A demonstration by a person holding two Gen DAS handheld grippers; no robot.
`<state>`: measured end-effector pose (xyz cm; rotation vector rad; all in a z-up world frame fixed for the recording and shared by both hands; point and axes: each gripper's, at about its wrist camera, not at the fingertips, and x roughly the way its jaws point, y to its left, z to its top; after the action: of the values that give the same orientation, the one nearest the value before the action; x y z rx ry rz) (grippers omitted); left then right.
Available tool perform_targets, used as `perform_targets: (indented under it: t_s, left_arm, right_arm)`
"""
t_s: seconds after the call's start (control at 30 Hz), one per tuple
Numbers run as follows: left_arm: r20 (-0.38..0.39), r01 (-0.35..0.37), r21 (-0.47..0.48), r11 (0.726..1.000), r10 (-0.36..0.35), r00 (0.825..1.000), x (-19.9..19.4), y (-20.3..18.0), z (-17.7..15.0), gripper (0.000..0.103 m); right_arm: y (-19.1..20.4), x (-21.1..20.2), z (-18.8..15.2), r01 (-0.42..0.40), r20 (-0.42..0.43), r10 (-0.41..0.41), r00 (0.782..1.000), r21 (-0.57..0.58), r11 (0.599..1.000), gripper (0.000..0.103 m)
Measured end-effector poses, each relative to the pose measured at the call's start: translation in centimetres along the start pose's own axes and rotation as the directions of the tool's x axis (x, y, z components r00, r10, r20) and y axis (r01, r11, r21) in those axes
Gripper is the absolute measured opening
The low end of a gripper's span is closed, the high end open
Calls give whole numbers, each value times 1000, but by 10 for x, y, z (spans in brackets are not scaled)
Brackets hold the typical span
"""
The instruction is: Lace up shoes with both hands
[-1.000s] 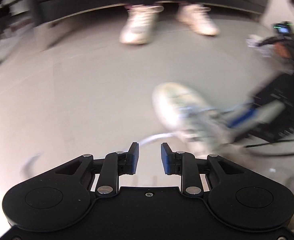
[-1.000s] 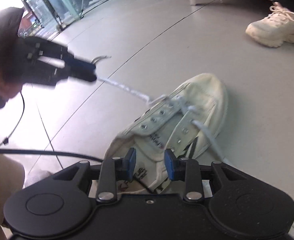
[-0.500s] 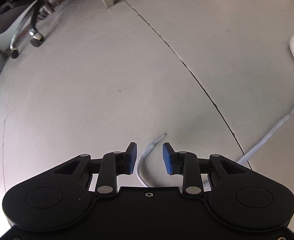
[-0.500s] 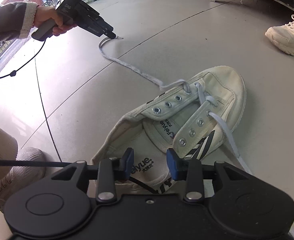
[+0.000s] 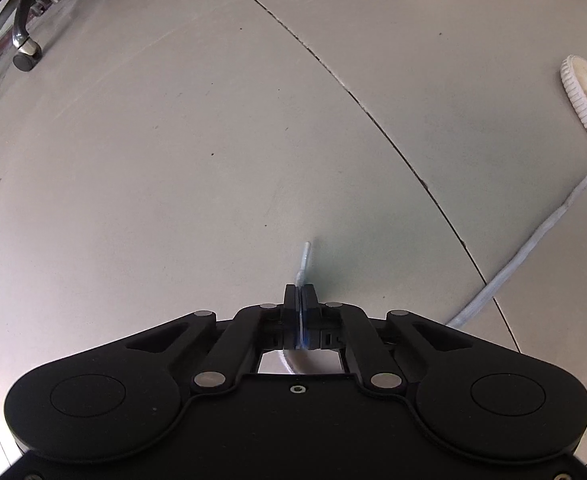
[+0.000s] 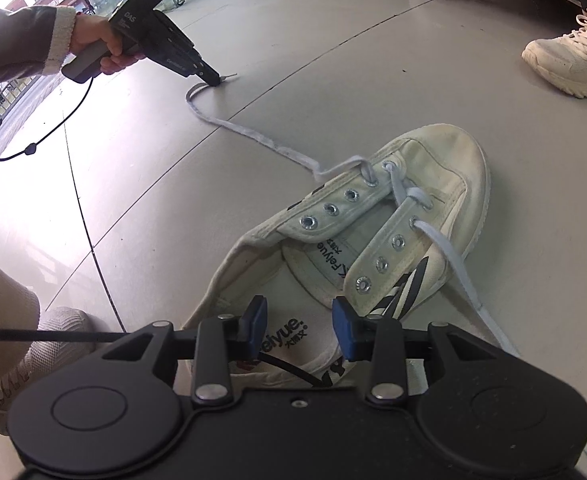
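Down on the floor left of the shoe [image 6: 373, 240], your left gripper [image 5: 301, 296] pinches the lace [image 5: 304, 258] tip, right gripper [image 6: 299, 328] gaping above the heel, so keep the tip poking out for threading

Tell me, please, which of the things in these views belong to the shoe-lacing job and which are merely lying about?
Part of the job:
- canvas shoe
- shoelace, its tip pinched in the left gripper
- right gripper, open over the shoe's heel

Just about:
- chunky white sneaker
- office chair castors
- black cable
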<state>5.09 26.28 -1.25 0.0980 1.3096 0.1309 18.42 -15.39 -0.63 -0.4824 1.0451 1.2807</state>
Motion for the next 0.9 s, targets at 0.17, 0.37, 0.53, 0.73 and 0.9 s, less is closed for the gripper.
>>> perform_targets:
  t_s: [0.17,0.37,0.53,0.73,0.9]
  left_arm:
    - [164,146,-67,987,-134,977,-42,-40,5,0]
    - [273,365,-28,930,-344,898,-57,-126,9,1]
    - [353,530,22,848,-503,789,-70,-197,12,1]
    - [357,515,67,855,-503,787,-68,-225,15,1]
    - [323,454,110,884,-464,825,-57,-234,19,1]
  right_arm:
    - [1,-9,-3,8,18,-8,1000,21,1000,34]
    - [1,-37,0,110,90,-113,989,39,993,34]
    - [8,-26,9,193,80,-190,978,-27,981,34]
    - [16,2,14,260,43,-256,966,-173,950,20]
    - [9,-14,12,308,78,-300,951,-118,944,8]
